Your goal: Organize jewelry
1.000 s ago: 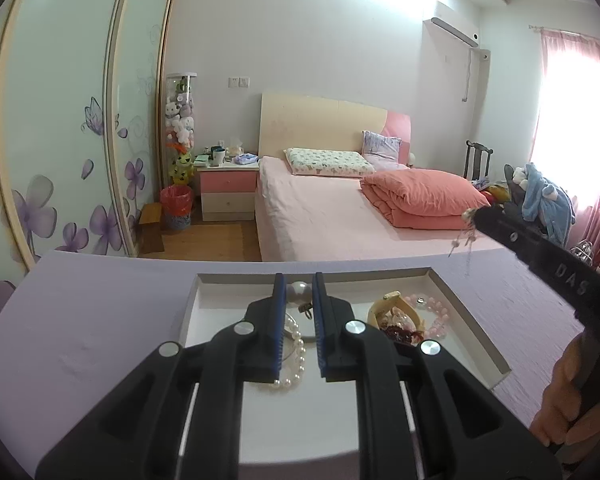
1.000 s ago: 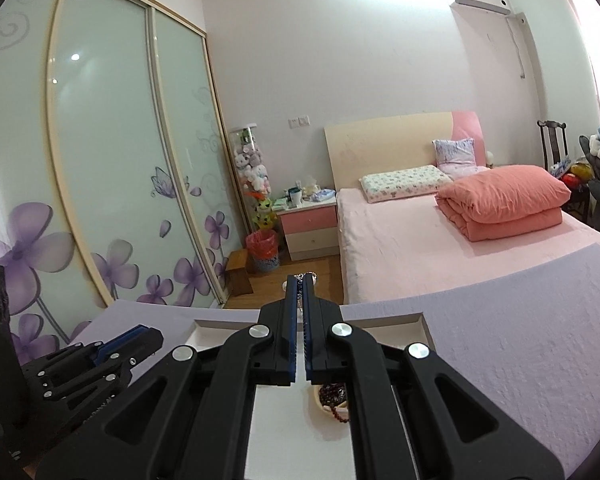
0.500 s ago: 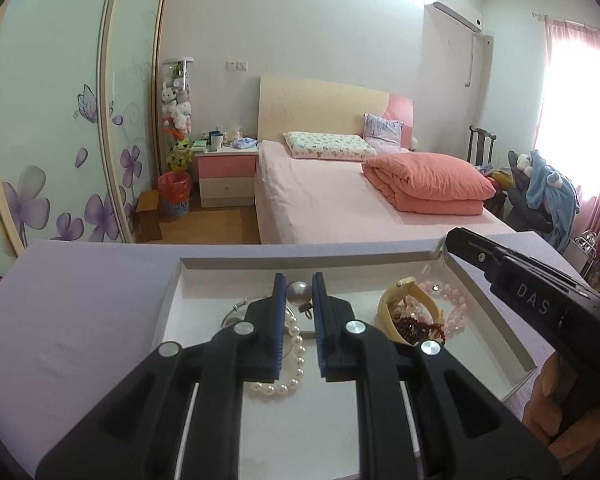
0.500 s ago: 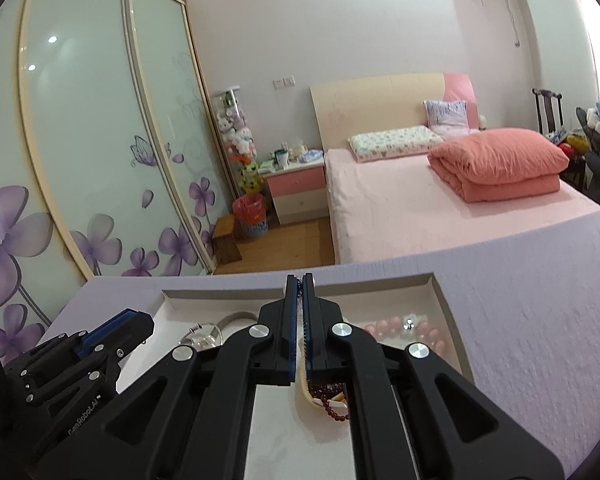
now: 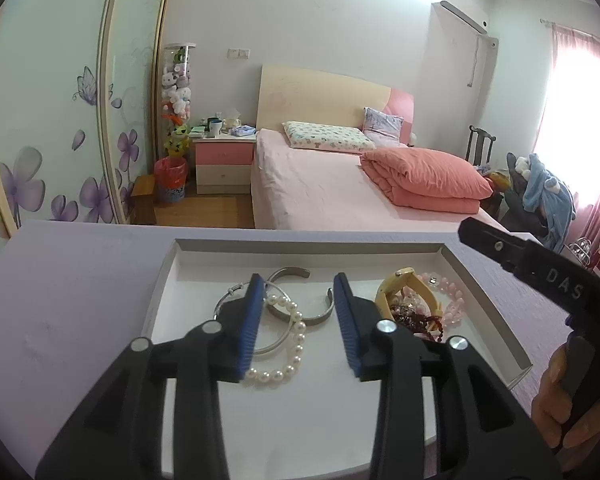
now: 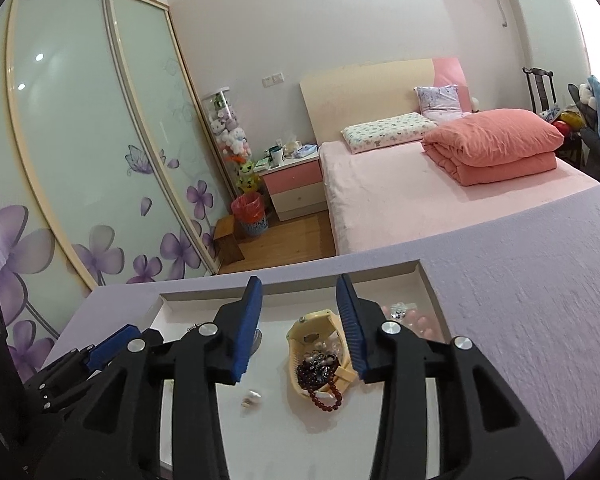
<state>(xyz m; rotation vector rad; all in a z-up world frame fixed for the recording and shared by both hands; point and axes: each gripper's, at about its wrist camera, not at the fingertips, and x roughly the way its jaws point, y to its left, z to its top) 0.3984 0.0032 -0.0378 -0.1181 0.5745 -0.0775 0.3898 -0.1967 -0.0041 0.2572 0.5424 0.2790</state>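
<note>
Shallow white tray (image 5: 162, 292) resting on a lavender-covered bench (image 5: 72, 300), seen from both wrist cameras. The left gripper (image 5: 298, 312) hangs low over the tray, its blue-padded fingers (image 5: 249, 320) opening and released; between them, on the tray floor, lie a white pearl bracelet (image 5: 288, 354), a thin silver hoop (image 5: 278, 342) and an open silver cuff bangle (image 5: 320, 312), none touched by the pads. At 3 o'clock from this group, in the tray's right part, sit a cream-yellow wristwatch (image 5: 410, 290), a dark red bead bracelet (image 5: 406, 314) and a pink bead bracelet (image 5: 454, 300), heaped together. The right gripper (image 6: 299, 320) also has its fingers (image 6: 247, 324) opening and gripping nothing; the wristwatch (image 6: 316, 332) and dark red bead bracelet (image 6: 320, 372) lie on the tray floor between and below them, with the pink beads (image 6: 420, 324) at 2 o'clock behind the right finger. A small pale item (image 6: 252, 397), too blurred to identify, lies at 7 o'clock from the watch. The person's right hand (image 5: 560, 404) is visible at the left camera's lower right edge. Beyond the bench stand a pink bed (image 5: 332, 192) and a floral sliding wardrobe (image 6: 80, 152).
</note>
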